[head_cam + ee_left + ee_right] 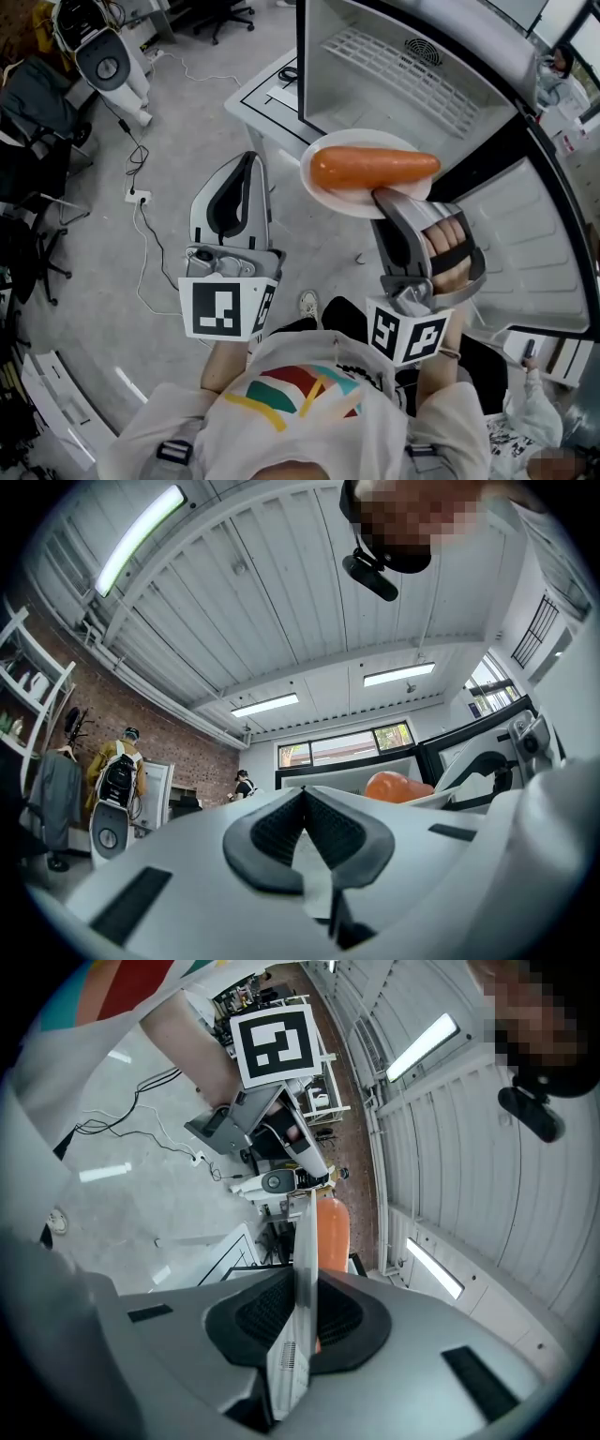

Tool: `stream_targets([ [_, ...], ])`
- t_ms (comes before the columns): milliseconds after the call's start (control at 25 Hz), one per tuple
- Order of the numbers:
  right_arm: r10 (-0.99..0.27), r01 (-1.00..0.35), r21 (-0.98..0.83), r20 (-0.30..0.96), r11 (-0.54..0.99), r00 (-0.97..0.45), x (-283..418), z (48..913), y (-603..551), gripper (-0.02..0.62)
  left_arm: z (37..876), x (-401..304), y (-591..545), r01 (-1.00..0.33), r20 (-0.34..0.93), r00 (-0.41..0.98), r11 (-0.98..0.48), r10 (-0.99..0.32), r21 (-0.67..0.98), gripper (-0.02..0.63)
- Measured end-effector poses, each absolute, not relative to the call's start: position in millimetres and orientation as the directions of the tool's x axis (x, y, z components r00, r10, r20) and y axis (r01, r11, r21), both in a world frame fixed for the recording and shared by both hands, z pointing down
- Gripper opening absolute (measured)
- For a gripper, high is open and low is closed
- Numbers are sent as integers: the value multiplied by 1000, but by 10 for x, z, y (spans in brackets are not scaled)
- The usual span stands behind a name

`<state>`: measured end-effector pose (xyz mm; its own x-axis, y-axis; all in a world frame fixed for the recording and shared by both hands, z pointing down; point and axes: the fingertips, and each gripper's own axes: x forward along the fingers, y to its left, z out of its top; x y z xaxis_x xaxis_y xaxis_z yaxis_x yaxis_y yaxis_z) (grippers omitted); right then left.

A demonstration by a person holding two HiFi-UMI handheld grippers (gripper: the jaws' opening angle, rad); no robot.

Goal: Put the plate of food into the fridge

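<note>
Head view: plate [325, 197] with a carrot [375, 169] on it hangs before the open fridge [403, 75], its near rim clamped in the right gripper [382, 197]. The left gripper [248, 161] is just left of the plate and apart from it, jaws together on nothing. A power strip [137, 197] lies on the grey floor [94, 281] below.

Left gripper view: the jaws meet, empty. The carrot shows off to the right, under a white ceiling [281, 621], with a brick wall [178, 752] at left.

Right gripper view: the pads pinch the plate's rim edge-on, and the carrot lies just beyond them.
</note>
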<state>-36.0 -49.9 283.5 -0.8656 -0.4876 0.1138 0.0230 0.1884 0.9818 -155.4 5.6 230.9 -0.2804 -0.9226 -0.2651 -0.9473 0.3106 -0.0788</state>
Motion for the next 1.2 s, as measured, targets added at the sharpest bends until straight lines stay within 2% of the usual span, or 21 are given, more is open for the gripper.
stream_targets([
  [680,-426,-23,987,48,159,-903,-649,2782,-735,38,2284,-1722,-160,-925,-289,-312,359,-905,-125,5],
  [1000,-444,-58,984,22,167,-896,-716,2751,-1125,38,2174,-1798,-556,-917,-329,-313,374,-891,-141,6],
  [1200,-453,-68,980,24,186,-891,-723,2754,-1345,38,2207,-1839,-798,-913,-313,-324,381,-893,-144,5],
])
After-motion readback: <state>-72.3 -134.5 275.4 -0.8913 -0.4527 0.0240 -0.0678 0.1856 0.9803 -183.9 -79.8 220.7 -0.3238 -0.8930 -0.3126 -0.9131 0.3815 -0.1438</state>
